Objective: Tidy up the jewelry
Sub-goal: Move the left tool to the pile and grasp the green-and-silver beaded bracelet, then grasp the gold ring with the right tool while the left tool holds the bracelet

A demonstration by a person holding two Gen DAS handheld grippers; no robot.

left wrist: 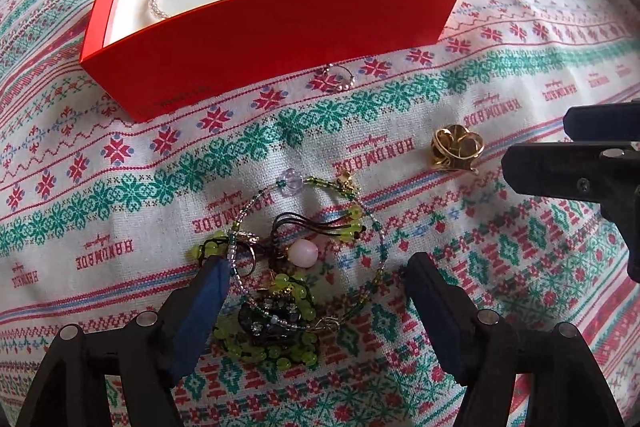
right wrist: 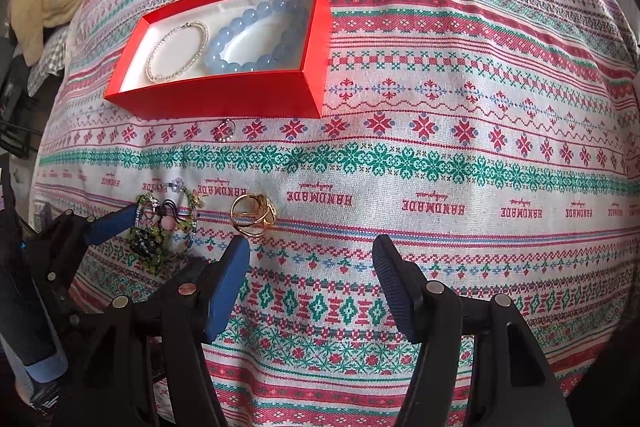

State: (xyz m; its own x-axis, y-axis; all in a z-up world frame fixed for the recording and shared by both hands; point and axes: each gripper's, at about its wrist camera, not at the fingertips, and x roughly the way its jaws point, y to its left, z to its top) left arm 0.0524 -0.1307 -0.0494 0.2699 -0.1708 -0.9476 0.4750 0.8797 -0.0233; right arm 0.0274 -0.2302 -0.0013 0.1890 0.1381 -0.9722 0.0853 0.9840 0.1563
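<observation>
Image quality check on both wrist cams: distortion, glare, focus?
Left wrist: heavy fisheye bends the red box; soft daylight, no glare; the beaded jewelry pile between the left tongs is sharp. Right wrist: dark corner vignette, tablecloth bulges; the gold ring is in focus.

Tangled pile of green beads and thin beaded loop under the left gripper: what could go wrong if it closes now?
The left gripper stands open over the tangled pile of green beads. The thin beaded loop may lift with it and snag. Pieces could fall short of the red cardboard box.
</observation>
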